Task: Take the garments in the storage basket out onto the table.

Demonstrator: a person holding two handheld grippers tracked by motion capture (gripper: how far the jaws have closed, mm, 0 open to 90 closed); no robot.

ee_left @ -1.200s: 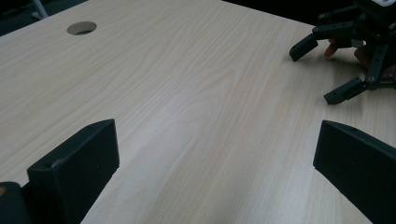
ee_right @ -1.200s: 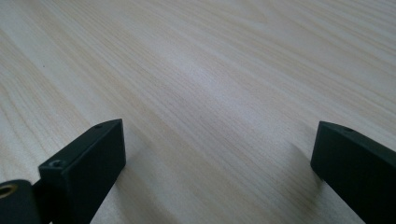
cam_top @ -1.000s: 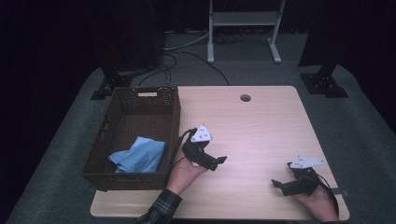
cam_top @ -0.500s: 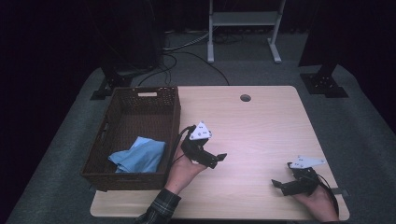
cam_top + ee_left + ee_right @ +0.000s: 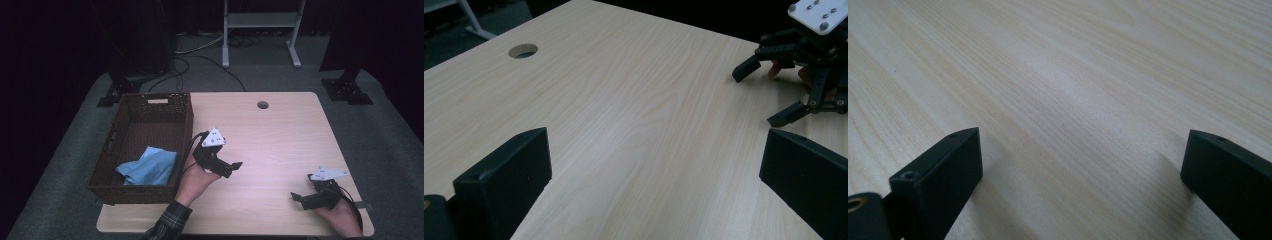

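At the bench's point(image 5: 280, 130) left edge: one dark wicker basket point(image 5: 131, 186), rectangular, open-topped, overhanging the bench on that side. Contents: one blue cloth point(image 5: 149, 166), crumpled in the near half of the basket, against the wall nearest the person; the far half is bare weave. Handling, as judged: the cloth looks light, soft and limp, not fragile, likely to drape and sag when lifted; best pinched at a raised fold near its middle, since a corner grip would let the rest trail over the rim. The basket looks stiff and light, liable to slide if snagged.

Just right of the basket, above the bench's near-left area: left tool point(image 5: 227, 167), held in the person's hand, jaws spread wide, nothing between them; it points rightward across the bench, away from the cloth.

Centre of the bench: bare wood. Far edge, middle: one round cable hole point(image 5: 262, 105).

Near-right corner: right tool point(image 5: 306, 197), low over the bench top, jaws parted, holding nothing.
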